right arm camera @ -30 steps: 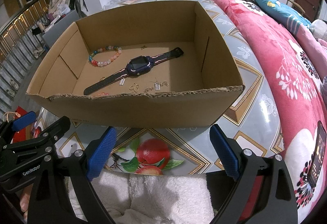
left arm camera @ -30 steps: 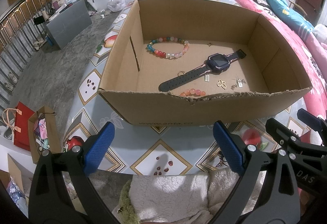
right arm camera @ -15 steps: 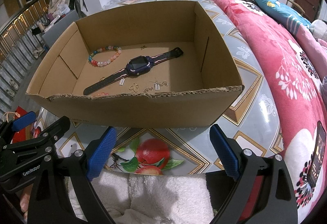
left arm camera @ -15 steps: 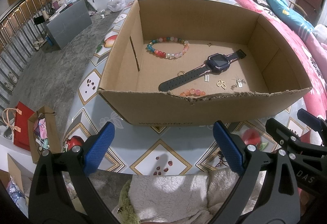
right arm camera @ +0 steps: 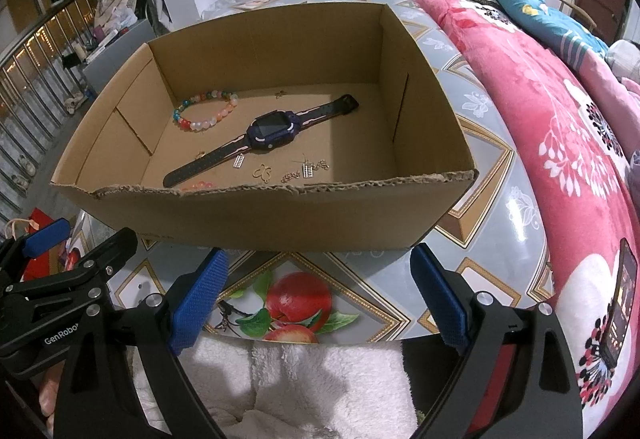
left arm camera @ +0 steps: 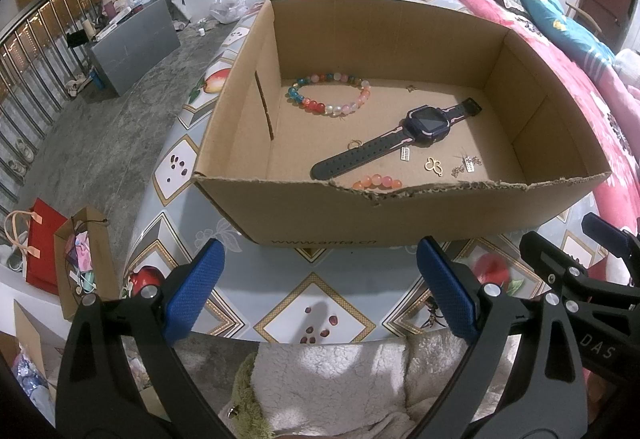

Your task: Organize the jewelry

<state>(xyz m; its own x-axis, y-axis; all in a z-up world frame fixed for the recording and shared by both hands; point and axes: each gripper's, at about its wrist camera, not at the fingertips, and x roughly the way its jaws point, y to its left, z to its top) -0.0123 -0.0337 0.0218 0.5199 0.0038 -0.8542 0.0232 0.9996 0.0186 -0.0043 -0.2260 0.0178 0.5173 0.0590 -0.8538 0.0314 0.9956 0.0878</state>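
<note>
An open cardboard box (left arm camera: 420, 215) (right arm camera: 248, 215) stands on a table with a fruit-pattern cover. Inside lie a multicoloured bead bracelet (left arm camera: 330, 94) (right arm camera: 206, 111), a dark smartwatch (left arm camera: 400, 137) (right arm camera: 264, 137), an orange bead bracelet (left arm camera: 378, 181) half hidden by the near wall, a gold clover charm (left arm camera: 433, 167) (right arm camera: 263, 172) and small silver earrings (left arm camera: 466, 163) (right arm camera: 307, 169). My left gripper (left arm camera: 320, 287) hangs open in front of the box, holding nothing. My right gripper (right arm camera: 318, 295) is open beside it, also holding nothing.
A pink floral quilt (right arm camera: 560, 143) covers a bed on the right, with a phone (right arm camera: 622, 299) lying on it. Left of the table are paper bags (left arm camera: 60, 255), a grey box (left arm camera: 132, 43) and a railing on the floor. White fleece (right arm camera: 304, 387) lies below the grippers.
</note>
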